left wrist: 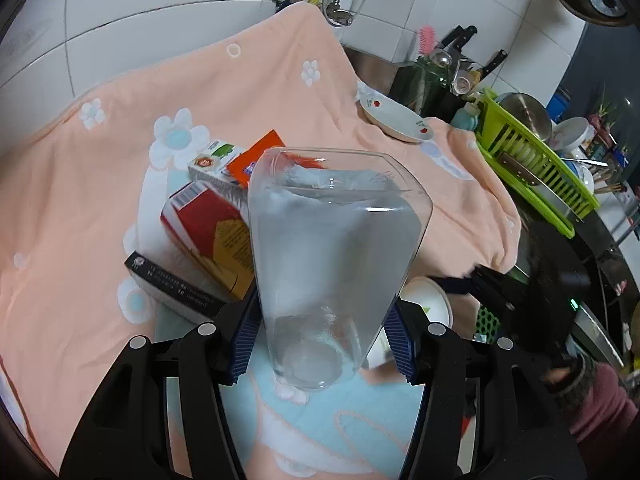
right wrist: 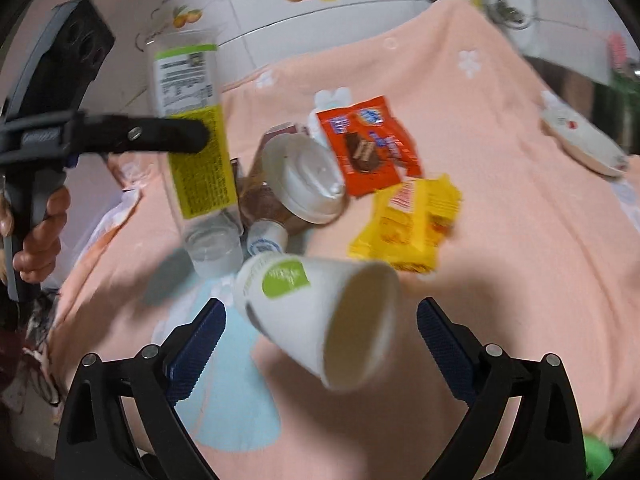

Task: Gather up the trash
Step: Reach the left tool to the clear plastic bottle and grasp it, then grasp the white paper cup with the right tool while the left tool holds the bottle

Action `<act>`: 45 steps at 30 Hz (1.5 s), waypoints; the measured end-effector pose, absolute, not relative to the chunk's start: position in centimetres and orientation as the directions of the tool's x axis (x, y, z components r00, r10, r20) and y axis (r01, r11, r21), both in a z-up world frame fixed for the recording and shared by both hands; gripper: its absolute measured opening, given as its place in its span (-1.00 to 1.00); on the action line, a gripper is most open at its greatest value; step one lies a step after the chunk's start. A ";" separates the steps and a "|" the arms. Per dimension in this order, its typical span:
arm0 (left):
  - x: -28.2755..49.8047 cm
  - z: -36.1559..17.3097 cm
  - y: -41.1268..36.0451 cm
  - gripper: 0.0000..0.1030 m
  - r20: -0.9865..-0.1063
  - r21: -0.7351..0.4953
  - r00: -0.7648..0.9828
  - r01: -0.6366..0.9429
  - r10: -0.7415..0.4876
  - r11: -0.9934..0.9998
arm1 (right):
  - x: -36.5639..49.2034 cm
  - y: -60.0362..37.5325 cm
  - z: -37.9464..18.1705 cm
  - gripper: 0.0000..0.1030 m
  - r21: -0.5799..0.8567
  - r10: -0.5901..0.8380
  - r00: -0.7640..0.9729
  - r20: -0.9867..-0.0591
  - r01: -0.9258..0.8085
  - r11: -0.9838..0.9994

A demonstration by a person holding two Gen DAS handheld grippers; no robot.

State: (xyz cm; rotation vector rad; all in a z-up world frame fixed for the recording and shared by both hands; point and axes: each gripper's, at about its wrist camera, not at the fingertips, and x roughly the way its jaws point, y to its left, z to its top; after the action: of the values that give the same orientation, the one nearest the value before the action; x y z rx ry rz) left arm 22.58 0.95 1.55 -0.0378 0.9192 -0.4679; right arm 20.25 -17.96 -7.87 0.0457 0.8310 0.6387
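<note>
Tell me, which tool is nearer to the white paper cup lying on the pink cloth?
Right. The right tool stands open around the white paper cup, pads apart from it. The left tool is clamped on the clear plastic bottle, further off.

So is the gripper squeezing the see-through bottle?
Touching. In the left wrist view the left gripper has a blue pad pressed on each side of the clear plastic bottle, which is lifted off the cloth.

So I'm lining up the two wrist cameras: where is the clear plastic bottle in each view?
Left wrist: the clear plastic bottle fills the centre, clamped between the left claw's pads, open end away from the camera.
Right wrist: the bottle stands upper left with its yellow-green label, held by the left claw.
Shared landmark: the orange snack wrapper.
</note>
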 end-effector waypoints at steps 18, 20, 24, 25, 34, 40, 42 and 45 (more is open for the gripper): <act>20.7 0.4 2.9 0.08 -0.753 -0.266 0.501 0.363 -0.428 0.893 | 20.6 -17.1 -9.4 0.61 0.358 0.612 0.419 -0.671 -0.540 0.762; 20.3 0.4 2.8 0.08 -0.749 -0.274 0.499 0.365 -0.435 0.890 | 19.8 -16.9 -9.3 0.56 0.354 0.608 0.433 -0.665 -0.534 0.768; 19.5 0.4 2.4 0.08 -0.743 -0.281 0.499 0.374 -0.447 0.884 | 18.3 -16.8 -9.2 0.51 0.351 0.598 0.459 -0.657 -0.516 0.782; 19.3 0.5 2.4 0.08 -0.741 -0.283 0.498 0.378 -0.451 0.882 | 17.9 -16.8 -9.2 0.50 0.348 0.594 0.468 -0.654 -0.511 0.786; 17.6 1.3 1.6 0.08 -0.726 -0.280 0.502 0.409 -0.470 0.868 | 13.8 -18.6 -7.6 0.48 0.338 0.548 0.560 -0.621 -0.439 0.832; 16.2 1.5 -0.4 0.08 -0.713 -0.296 0.482 0.450 -0.509 0.842 | 10.7 -21.0 -6.9 0.48 0.330 0.501 0.611 -0.613 -0.378 0.865; 15.8 1.6 -1.4 0.08 -0.710 -0.300 0.472 0.468 -0.523 0.831 | 9.3 -22.3 -6.7 0.48 0.320 0.467 0.634 -0.616 -0.340 0.884; 15.1 1.9 -2.8 0.08 -0.704 -0.302 0.461 0.495 -0.541 0.815 | 7.6 -24.3 -6.8 0.48 0.302 0.415 0.665 -0.622 -0.285 0.910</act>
State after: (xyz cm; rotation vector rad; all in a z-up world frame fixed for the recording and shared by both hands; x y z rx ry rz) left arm 15.08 -2.75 1.88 -0.0571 0.8868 -0.6373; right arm 7.57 -24.31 -6.78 0.1853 0.7458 0.3978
